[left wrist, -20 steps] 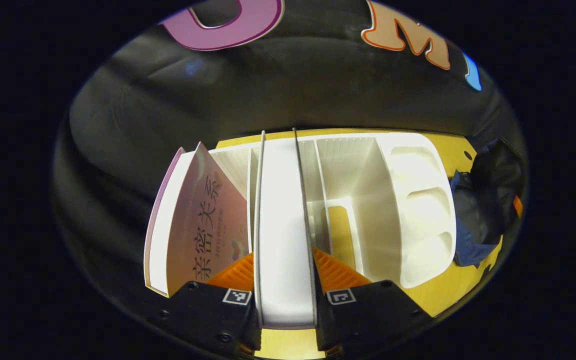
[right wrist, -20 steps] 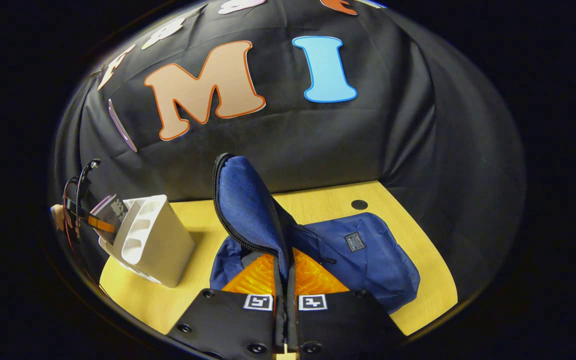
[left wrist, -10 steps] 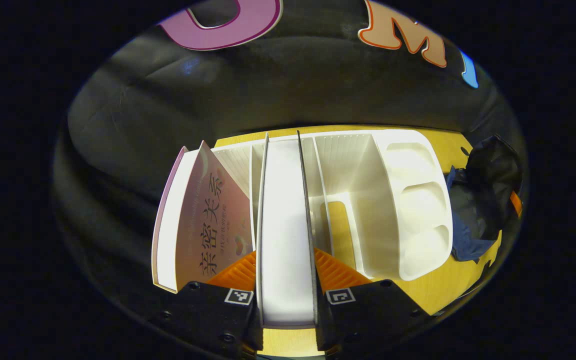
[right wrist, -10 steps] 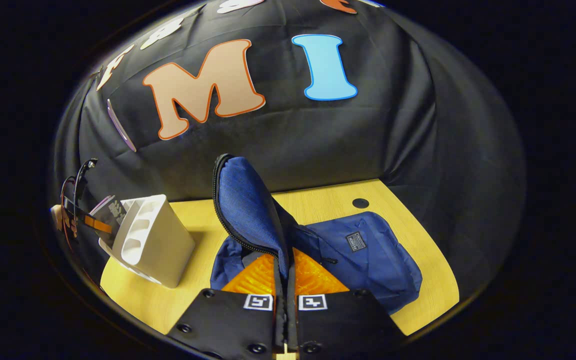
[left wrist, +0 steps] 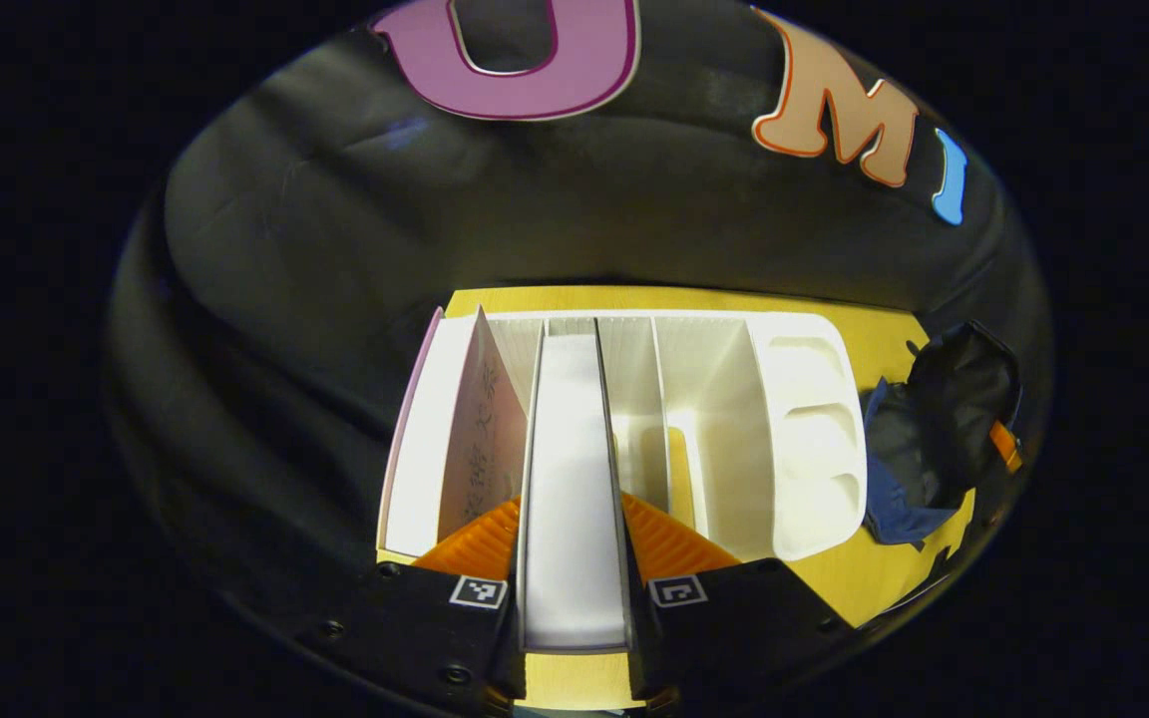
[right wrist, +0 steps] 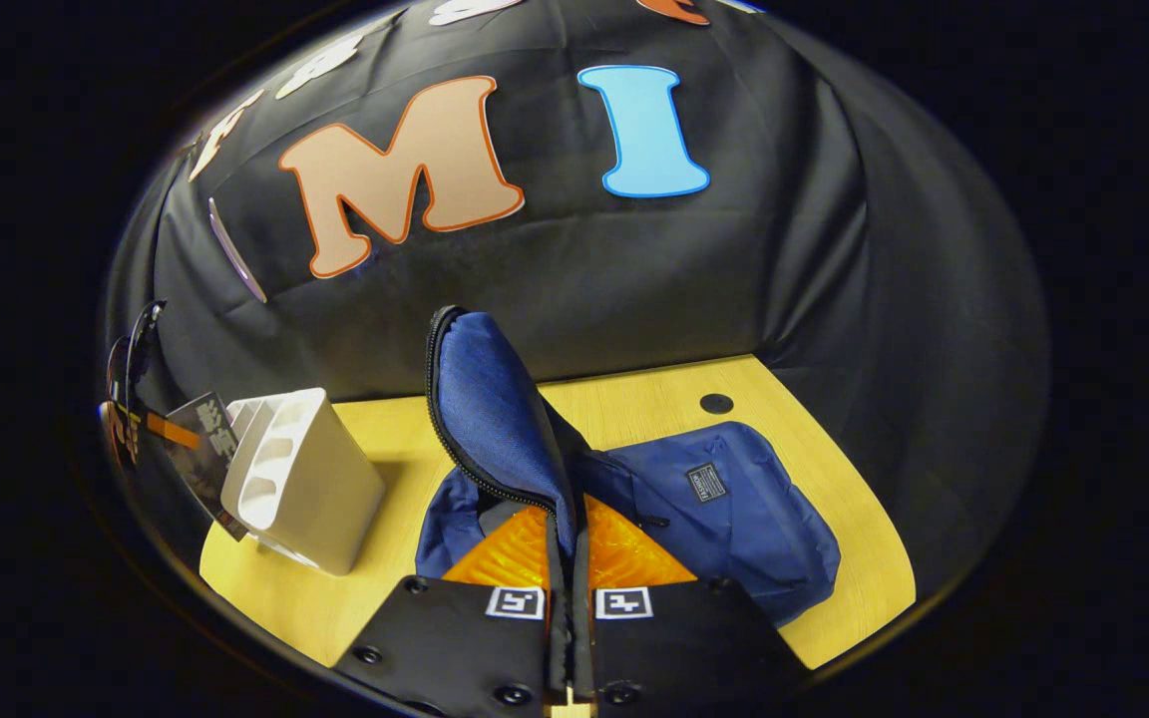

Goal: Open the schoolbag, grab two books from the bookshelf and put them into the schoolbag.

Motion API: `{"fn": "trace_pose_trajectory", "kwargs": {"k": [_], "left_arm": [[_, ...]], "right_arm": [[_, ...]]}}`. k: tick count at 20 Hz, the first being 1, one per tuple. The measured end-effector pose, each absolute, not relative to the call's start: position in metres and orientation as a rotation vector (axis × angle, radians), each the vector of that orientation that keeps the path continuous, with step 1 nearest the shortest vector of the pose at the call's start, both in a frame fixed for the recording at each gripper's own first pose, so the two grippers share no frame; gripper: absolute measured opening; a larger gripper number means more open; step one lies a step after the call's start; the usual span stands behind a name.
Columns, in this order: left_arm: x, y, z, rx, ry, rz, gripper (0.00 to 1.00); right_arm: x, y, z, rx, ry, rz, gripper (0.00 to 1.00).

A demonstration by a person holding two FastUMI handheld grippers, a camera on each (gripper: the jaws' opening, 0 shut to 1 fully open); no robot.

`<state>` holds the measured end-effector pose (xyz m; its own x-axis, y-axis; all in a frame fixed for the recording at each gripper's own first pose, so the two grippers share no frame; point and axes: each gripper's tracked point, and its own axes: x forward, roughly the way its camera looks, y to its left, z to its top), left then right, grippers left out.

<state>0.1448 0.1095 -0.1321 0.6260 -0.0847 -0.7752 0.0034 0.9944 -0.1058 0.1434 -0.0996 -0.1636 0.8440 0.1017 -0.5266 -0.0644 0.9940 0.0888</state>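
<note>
My left gripper (left wrist: 571, 504) is shut on a thick book (left wrist: 572, 419), seen from its white page edge, held over the white bookshelf (left wrist: 804, 439). A second book with a pink cover (left wrist: 485, 419) stands in the shelf's left slot. In the right gripper view, my right gripper (right wrist: 567, 521) is shut on the blue schoolbag's zip-edged flap (right wrist: 490, 399) and holds it upright. The bag's body (right wrist: 744, 509) lies flat on the table. At the far left of that view, the held book (right wrist: 197, 444) shows its dark cover beside the bookshelf (right wrist: 320, 489).
The yellow wooden table (right wrist: 634, 399) has a round cable hole (right wrist: 715, 404) near its back edge. Black cloth walls close in behind and on both sides. In the left gripper view the schoolbag (left wrist: 899, 479) lies to the right of the shelf.
My left gripper has pulled back and up with the book, so the shelf looks smaller and farther. The pink book now shows nearly edge-on. The right gripper still holds the flap up.
</note>
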Motion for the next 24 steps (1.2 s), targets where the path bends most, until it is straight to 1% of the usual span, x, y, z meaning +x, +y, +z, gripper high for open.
{"fn": "trace_pose_trajectory", "kwargs": {"k": [1, 2, 3, 4, 5, 6, 9, 10, 11, 15, 17, 18, 21, 24], "left_arm": [[0.144, 0.11, -0.129, -0.115, 0.893, -0.055, 0.37], [0.144, 0.11, -0.123, -0.144, 0.883, -0.055, 0.34], [0.144, 0.111, -0.12, -0.164, 0.878, -0.058, 0.37], [0.144, 0.111, -0.116, -0.178, 0.872, -0.062, 0.37], [0.141, 0.113, -0.111, -0.196, 0.863, -0.059, 0.37], [0.141, 0.114, -0.106, -0.21, 0.854, -0.061, 0.37], [0.139, 0.12, -0.085, -0.289, 0.821, -0.068, 0.37], [0.14, 0.123, -0.077, -0.317, 0.805, -0.069, 0.35], [0.14, 0.125, -0.071, -0.341, 0.793, -0.076, 0.37], [0.143, 0.136, -0.048, -0.449, 0.734, -0.09, 0.37], [0.144, 0.141, -0.044, -0.504, 0.711, -0.087, 0.37], [0.142, 0.145, -0.043, -0.538, 0.699, -0.08, 0.35], [0.141, 0.153, -0.041, -0.628, 0.669, -0.073, 0.36], [0.14, 0.158, -0.04, -0.746, 0.629, -0.094, 0.36]], "right_arm": [[0.143, -0.1, -0.164, 0.069, 0.561, 0.088, 0.05], [0.143, -0.099, -0.164, 0.07, 0.563, 0.088, 0.05], [0.143, -0.099, -0.163, 0.067, 0.564, 0.088, 0.05], [0.143, -0.099, -0.164, 0.066, 0.564, 0.089, 0.05], [0.143, -0.1, -0.164, 0.066, 0.565, 0.088, 0.02], [0.143, -0.1, -0.164, 0.066, 0.565, 0.087, 0.05], [0.143, -0.099, -0.164, 0.071, 0.568, 0.084, 0.05], [0.142, -0.099, -0.164, 0.071, 0.569, 0.082, 0.05], [0.142, -0.1, -0.164, 0.069, 0.569, 0.081, 0.05], [0.142, -0.1, -0.164, 0.071, 0.573, 0.08, 0.05], [0.142, -0.1, -0.164, 0.069, 0.575, 0.08, 0.05], [0.142, -0.1, -0.164, 0.07, 0.575, 0.079, 0.05], [0.142, -0.1, -0.164, 0.073, 0.576, 0.076, 0.05], [0.142, -0.1, -0.164, 0.066, 0.577, 0.075, 0.05]]}}
